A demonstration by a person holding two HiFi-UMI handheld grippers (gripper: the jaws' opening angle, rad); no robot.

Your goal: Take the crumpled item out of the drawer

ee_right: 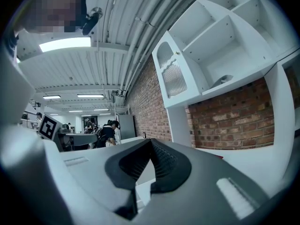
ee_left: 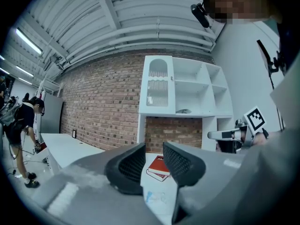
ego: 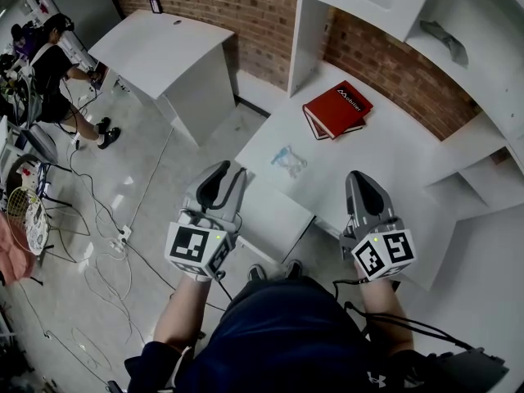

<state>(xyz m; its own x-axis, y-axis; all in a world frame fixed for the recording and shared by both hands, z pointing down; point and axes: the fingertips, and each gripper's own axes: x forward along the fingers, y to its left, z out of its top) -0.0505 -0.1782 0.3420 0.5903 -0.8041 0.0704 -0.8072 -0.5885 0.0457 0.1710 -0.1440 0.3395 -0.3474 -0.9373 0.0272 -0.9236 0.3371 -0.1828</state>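
Left gripper (ego: 231,169): jaws wide apart, empty. Right gripper (ego: 358,175): jaws closed, empty. Crumpled clear plastic item (ego: 288,160) lies on white desk (ego: 385,147).

Head view looks down; gripper views face the brick wall (ee_left: 103,107).

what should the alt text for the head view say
Seen from above, a person holds a left tool, jaws apart and empty, and a right tool, jaws together, at a white desk. On the desk lie red books and a crumpled clear item.
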